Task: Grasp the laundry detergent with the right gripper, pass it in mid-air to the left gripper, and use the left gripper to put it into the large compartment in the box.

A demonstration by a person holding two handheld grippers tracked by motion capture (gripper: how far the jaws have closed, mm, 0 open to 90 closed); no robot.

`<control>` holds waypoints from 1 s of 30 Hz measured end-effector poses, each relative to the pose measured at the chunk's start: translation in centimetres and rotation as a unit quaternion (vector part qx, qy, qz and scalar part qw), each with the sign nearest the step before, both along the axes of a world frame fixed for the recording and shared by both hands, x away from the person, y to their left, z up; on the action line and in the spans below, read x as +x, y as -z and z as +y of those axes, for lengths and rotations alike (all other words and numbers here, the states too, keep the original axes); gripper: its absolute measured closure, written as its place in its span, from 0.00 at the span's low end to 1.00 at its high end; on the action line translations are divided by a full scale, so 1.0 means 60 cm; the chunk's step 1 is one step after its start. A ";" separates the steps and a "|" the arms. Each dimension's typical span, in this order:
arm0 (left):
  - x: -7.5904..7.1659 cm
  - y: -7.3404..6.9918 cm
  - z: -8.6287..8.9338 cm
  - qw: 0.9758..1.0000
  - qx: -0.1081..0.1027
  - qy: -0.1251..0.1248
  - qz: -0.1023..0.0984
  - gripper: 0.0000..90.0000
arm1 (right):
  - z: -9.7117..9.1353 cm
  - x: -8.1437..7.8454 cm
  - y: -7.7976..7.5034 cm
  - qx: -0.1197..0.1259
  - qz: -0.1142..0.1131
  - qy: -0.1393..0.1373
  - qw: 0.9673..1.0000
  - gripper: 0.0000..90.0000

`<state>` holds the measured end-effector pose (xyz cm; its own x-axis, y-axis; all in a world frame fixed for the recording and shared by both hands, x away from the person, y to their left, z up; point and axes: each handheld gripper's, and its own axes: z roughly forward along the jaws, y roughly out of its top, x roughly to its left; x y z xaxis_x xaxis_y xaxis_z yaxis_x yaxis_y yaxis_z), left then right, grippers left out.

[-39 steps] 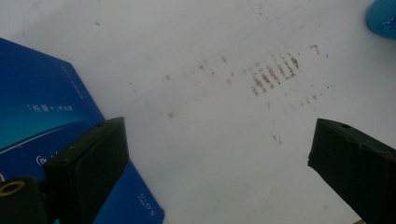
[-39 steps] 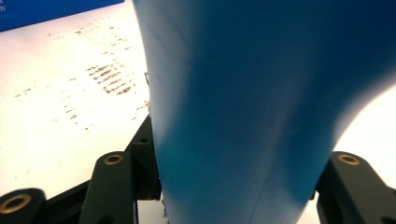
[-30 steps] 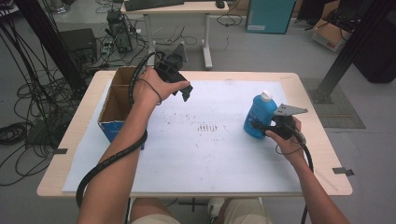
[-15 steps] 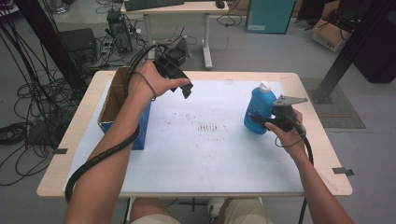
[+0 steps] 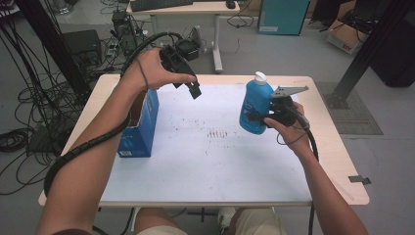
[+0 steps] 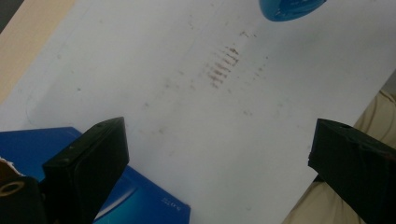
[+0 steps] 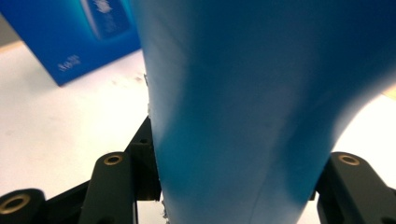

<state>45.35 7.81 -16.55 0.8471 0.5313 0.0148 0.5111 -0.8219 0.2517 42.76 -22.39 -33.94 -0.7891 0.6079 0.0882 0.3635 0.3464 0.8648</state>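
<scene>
A blue bottle [image 5: 255,107] with a white cap hangs upright above the right side of the white mat, with my right gripper [image 5: 268,116] shut on its body. Up close in the right gripper view the blue bottle [image 7: 243,112] sits between both jaws. My left gripper [image 5: 192,87] is held high over the table's far left, above the blue box [image 5: 142,128], open with nothing between its jaws. In the left gripper view its gripper [image 6: 219,158] looks down on the mat, a corner of the blue box [image 6: 140,200] and the bottle's base [image 6: 292,9].
The open-topped blue box stands at the left edge of the white mat [image 5: 210,161], which bears dark smudges [image 5: 218,133] near its middle. The wooden table [image 5: 337,161] shows bare along its right side. Cables, a desk and boxes stand on the floor beyond.
My right gripper has lifted the blue bottle off the mat and carried it a little left. The left hand has risen with its gripper over the box.
</scene>
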 end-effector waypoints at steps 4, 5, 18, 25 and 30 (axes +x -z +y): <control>-0.003 -0.009 0.000 0.999 0.008 0.033 0.000 0.06 | 0.036 0.006 -0.005 0.002 0.002 -0.029 1.000 0.48; -0.003 -0.010 0.000 0.999 0.010 0.040 -0.002 0.06 | 0.048 0.008 -0.005 -0.001 0.001 -0.040 0.999 0.48; -0.011 -0.020 0.005 0.994 0.033 0.100 0.000 0.05 | 0.162 0.014 0.003 -0.006 0.000 -0.135 0.991 0.48; -0.022 -0.025 0.004 0.992 0.047 0.117 0.004 0.05 | 0.212 0.014 0.007 -0.005 -0.004 -0.179 0.984 0.48; -0.030 -0.025 0.004 0.990 0.055 0.133 0.013 0.05 | 0.247 0.008 0.010 -0.005 -0.011 -0.216 0.976 0.48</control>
<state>43.54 8.04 -15.04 0.9574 0.2864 0.0370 0.2785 -0.9496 0.1437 43.25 -7.57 -34.53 -0.9735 0.2193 0.0653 0.1642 0.4711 0.8667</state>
